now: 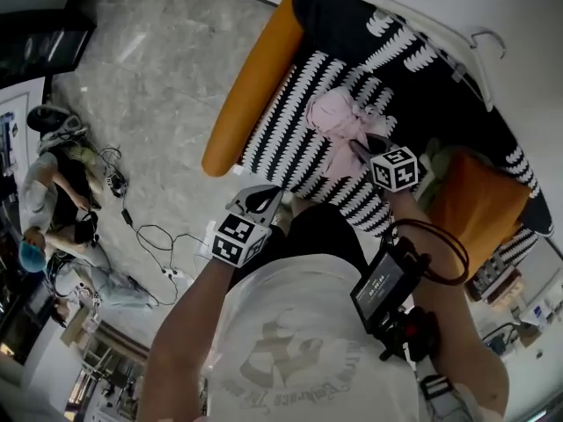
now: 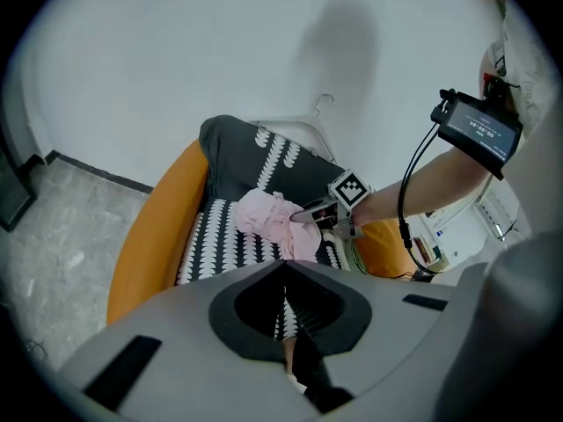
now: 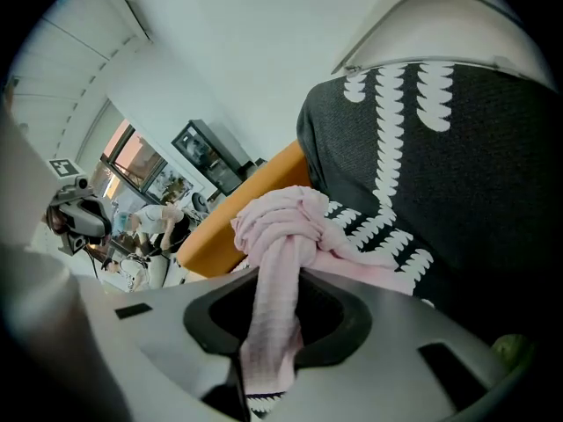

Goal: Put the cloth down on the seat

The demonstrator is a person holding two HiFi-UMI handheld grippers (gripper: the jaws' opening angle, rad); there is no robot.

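On the seat (image 1: 290,152) the pink cloth (image 1: 339,120) sits bunched, close to the backrest, with one tail running back into my right gripper (image 1: 362,152). Its fingers are pinched on that tail, and the right gripper view shows the strip going straight between them. I judge the bulk is down and I hold only the tail, so letting go is what's left.

My left gripper (image 1: 262,200) hangs low over the seat's front edge, well apart from the cloth. Its fingers are together with nothing between them, probably just out of the way.

The surface is a black-and-white patterned cover with orange armrests (image 1: 251,86) on both sides. A white hanger (image 1: 444,38) lies on top of the backrest. The room has a white wall, a grey marbled floor (image 1: 149,69) with cables (image 1: 149,236) on it, and people (image 1: 53,192) crouched at the far left.
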